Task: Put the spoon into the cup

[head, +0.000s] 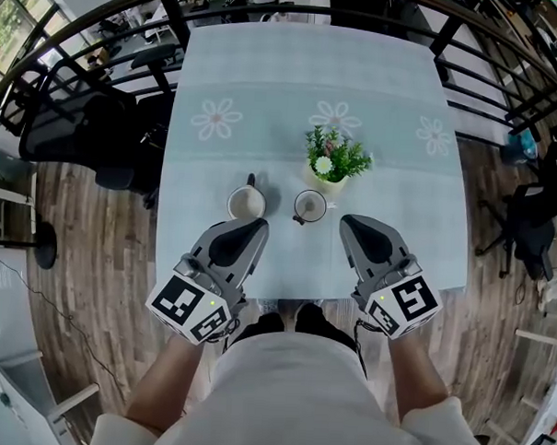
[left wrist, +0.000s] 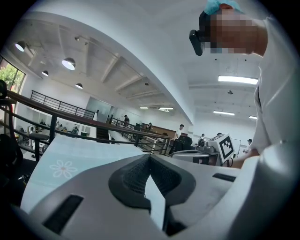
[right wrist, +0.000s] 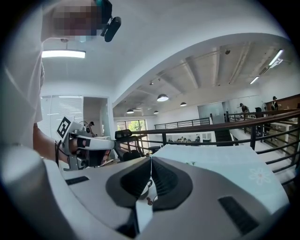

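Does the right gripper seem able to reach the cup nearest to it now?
Probably yes. The right gripper is close beside that cup, with only bare tablecloth between them; the plant stands behind the cup, out of the way.

Wears a white shirt (head: pixel 294 393) with short sleeves (head: pixel 449 435), and a black camera (left wrist: pixel 197 33) at the head. Shows a left gripper (head: pixel 258 227) and a right gripper (head: pixel 349 222) in pale grey, with smooth rounded shells tapering to a point, lined inside with black ribbed pads (left wrist: pixel 133 176). Bears slim dark slots (left wrist: pixel 65 213) on the shell tops. Ends each at the rear in a white cube (head: pixel 190 307) with black square markers and a small green light (head: pixel 211 303) at one edge. Trails thin black cable (head: pixel 357 324) beneath the right one.
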Tool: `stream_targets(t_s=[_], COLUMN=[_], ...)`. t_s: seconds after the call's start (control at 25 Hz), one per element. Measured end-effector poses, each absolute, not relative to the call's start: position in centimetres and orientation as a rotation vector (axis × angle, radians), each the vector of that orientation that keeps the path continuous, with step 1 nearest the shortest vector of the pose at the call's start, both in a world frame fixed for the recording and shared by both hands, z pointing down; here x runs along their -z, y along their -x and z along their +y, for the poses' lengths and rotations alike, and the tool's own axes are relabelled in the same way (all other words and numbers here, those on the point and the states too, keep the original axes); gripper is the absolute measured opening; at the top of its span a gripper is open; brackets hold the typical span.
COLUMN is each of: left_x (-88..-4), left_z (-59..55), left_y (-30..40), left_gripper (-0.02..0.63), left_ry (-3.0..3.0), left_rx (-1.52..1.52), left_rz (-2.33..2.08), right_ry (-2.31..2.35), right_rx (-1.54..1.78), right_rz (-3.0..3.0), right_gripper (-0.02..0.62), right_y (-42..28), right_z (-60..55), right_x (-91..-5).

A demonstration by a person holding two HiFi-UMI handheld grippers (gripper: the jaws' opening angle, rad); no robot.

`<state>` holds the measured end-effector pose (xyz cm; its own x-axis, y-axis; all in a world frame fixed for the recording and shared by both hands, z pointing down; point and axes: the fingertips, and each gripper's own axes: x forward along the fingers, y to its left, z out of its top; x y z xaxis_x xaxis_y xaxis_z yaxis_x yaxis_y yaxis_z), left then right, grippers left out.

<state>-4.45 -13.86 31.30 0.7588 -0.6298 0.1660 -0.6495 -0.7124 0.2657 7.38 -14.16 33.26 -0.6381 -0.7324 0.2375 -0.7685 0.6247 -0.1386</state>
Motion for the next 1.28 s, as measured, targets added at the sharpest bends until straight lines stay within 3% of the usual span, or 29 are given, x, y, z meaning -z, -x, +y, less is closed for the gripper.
stream_targets(t_s=[1.28], left_x=[-30.6], left_z=[-15.4], left_y=[3.2], left_gripper=[0.021], left_ry=[-2.664], left_rx=[-0.086], left_rz=[-0.973], right_ry=[-1.158], right_rx=[-0.34], right_rz=[-2.68], right_gripper=[0.023], right_y=[-7.1], right_z=[-14.8], right_x=[-33.4])
